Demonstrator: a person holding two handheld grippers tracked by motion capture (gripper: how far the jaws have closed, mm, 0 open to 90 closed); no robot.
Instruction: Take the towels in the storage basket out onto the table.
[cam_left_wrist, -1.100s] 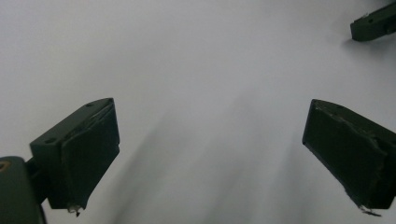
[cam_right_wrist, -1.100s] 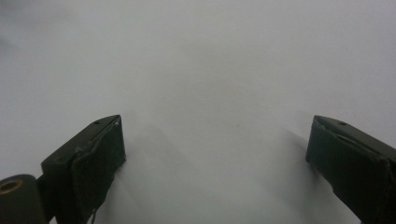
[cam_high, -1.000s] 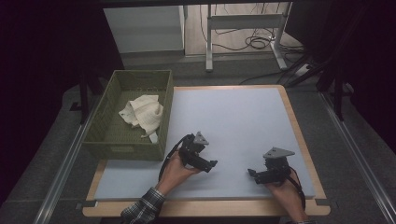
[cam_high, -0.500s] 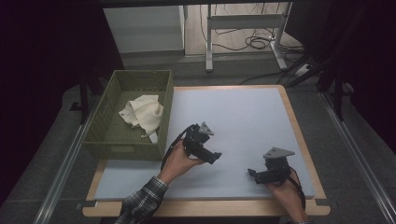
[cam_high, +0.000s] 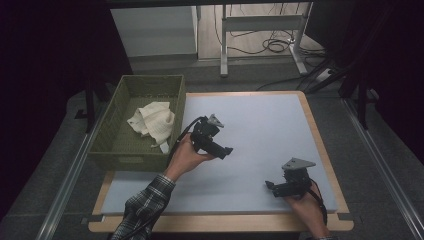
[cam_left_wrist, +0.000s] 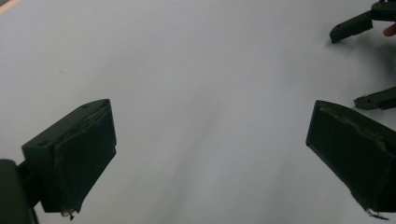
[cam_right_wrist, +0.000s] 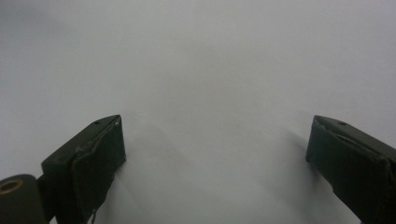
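My left gripper (cam_high: 227, 150) is held above the pale blue mat (cam_high: 260, 120), just right of the basket, with its tips pointing right and down. In the left gripper view its jaws (cam_left_wrist: 210, 154) stand wide apart with only mat between them. My right gripper (cam_high: 270, 186) rests low near the mat's front right, tips pointing left. Its jaws (cam_right_wrist: 215, 158) are also wide apart and hold nothing. The right gripper's fingers (cam_left_wrist: 352, 27) appear far off at the upper right of the left gripper view.
An olive woven basket (cam_high: 120, 152) stands at the table's left, with a crumpled cream cloth (cam_high: 152, 122) lying inside it. A wooden border (cam_high: 320, 145) frames the mat. Beyond the table are a white desk frame (cam_high: 260, 22) and cables on the floor.
My left gripper has risen and moved away from the front edge toward the middle of the mat, nearer the basket. The right gripper has stayed in place.
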